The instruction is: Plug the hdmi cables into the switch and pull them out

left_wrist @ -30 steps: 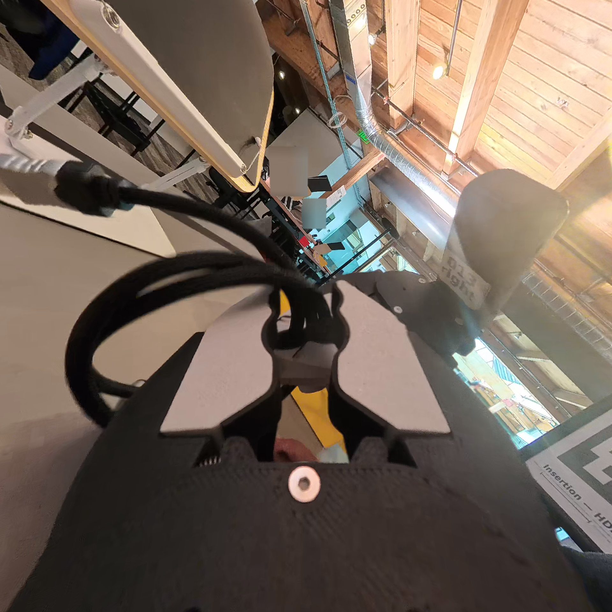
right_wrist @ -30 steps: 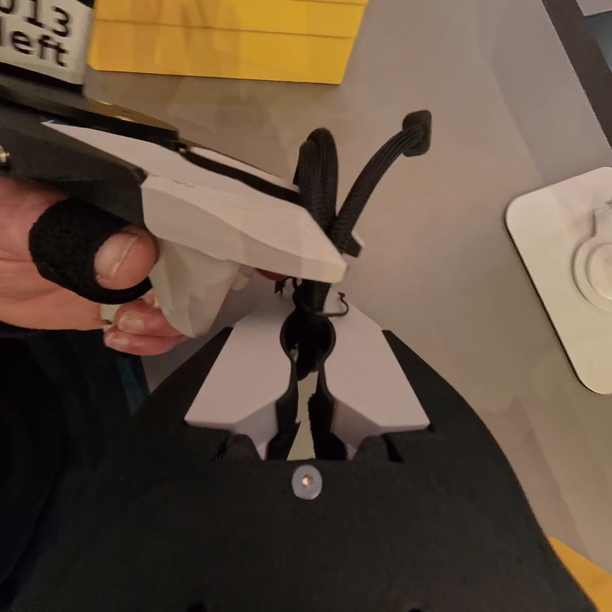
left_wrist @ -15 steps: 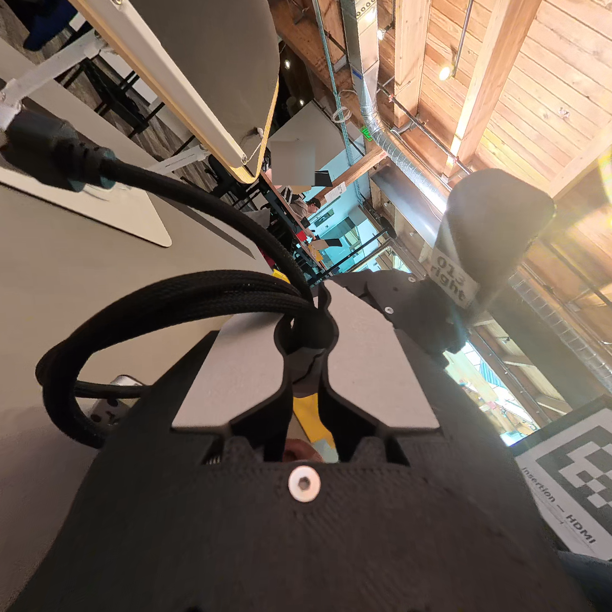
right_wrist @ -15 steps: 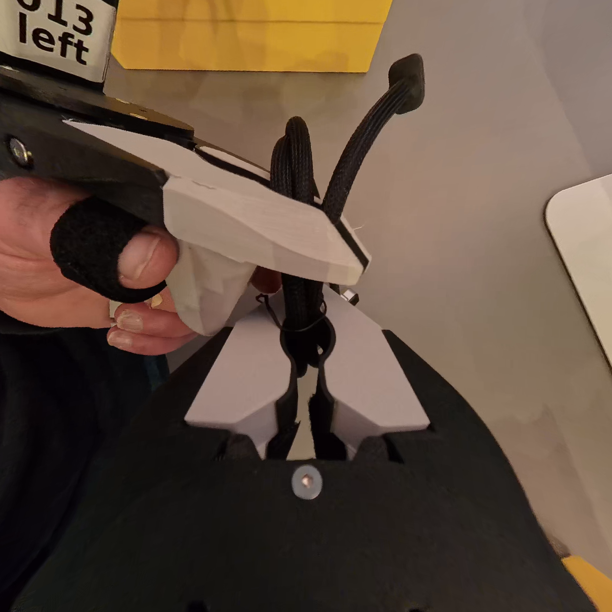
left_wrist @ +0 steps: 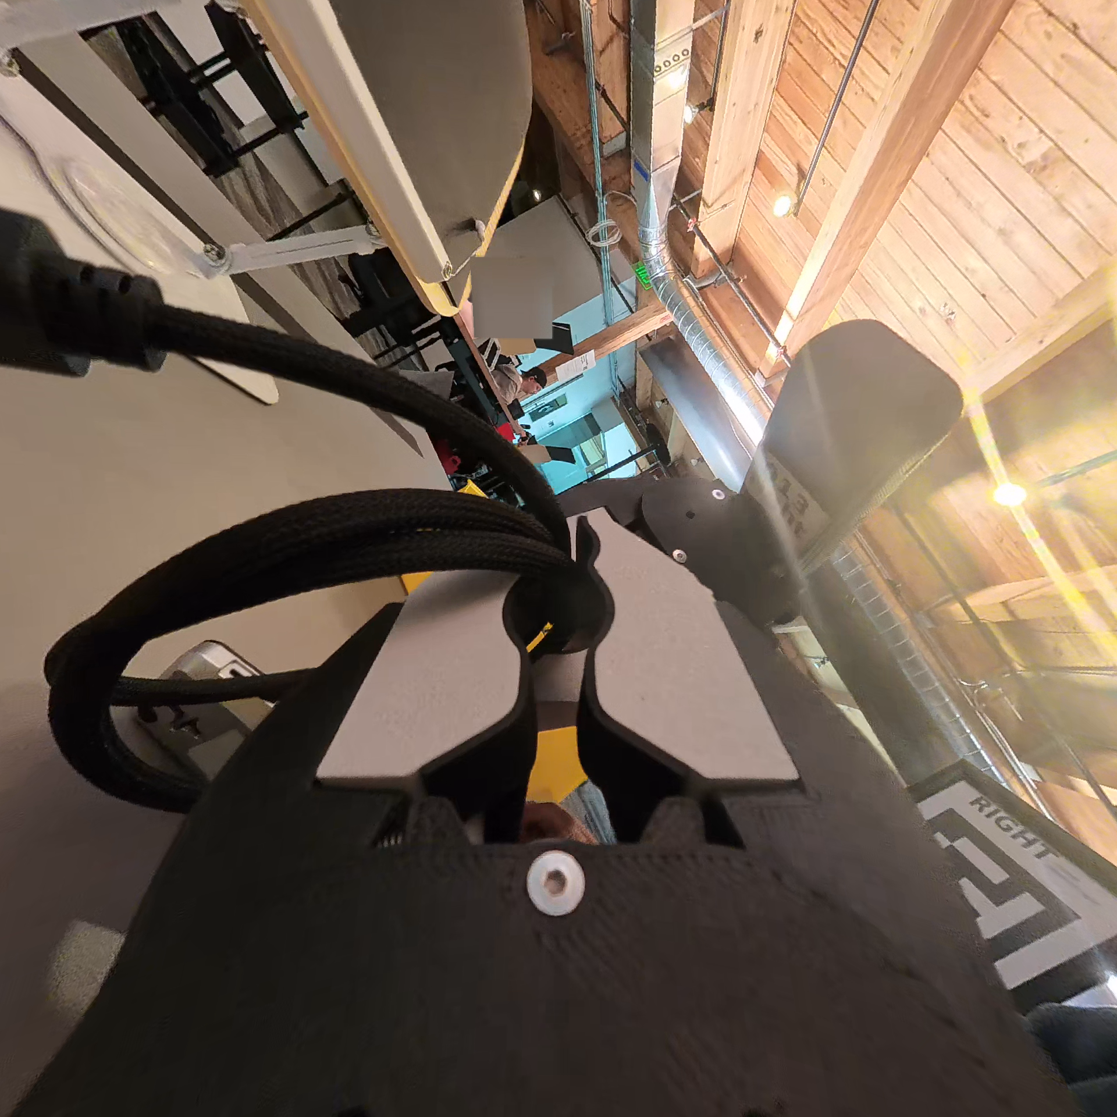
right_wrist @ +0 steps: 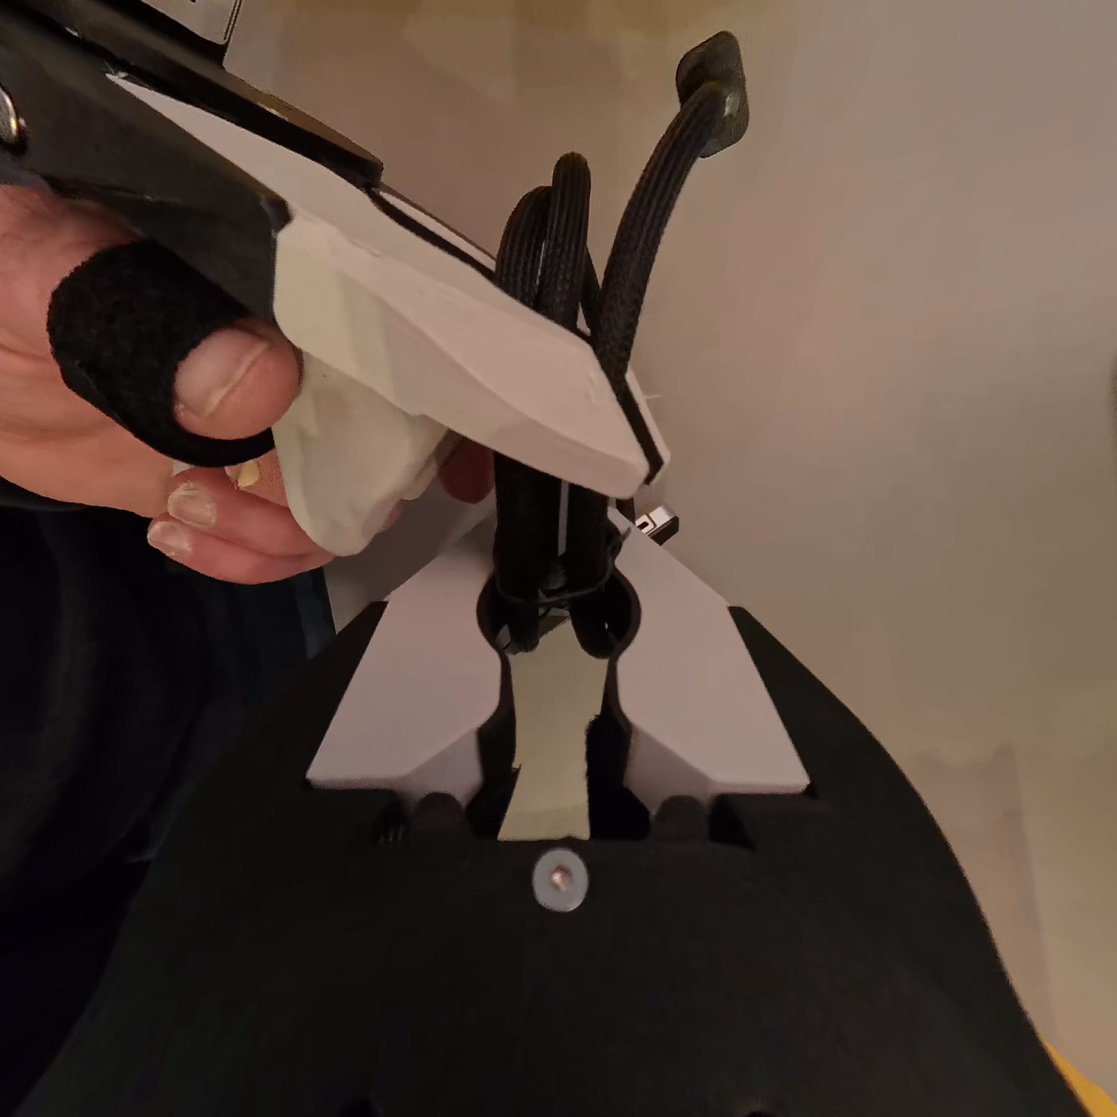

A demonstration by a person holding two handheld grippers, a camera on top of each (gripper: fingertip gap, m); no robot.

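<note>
**Two grippers, one coiled HDMI cable bundle**

Left gripper (left_wrist: 559, 595) was clamped on the black braided cable bundle (left_wrist: 314, 544), several strands looped above the grey table (left_wrist: 151, 459). Right gripper (right_wrist: 559, 604) was also closed around the bundle, beside the left one. One plug (left_wrist: 66, 314) stuck out beyond the loop; one second plug (right_wrist: 713, 90) rose past the bundle. One silver switch (left_wrist: 199, 695) lay on the table under the loop. One hand (right_wrist: 151, 423) held the left gripper.

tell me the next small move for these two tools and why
Probably open the right tool and back it away: both tools pinch the same tied black cable bundle, the left tool grips it too, and a connector hangs free, unplugged.
</note>
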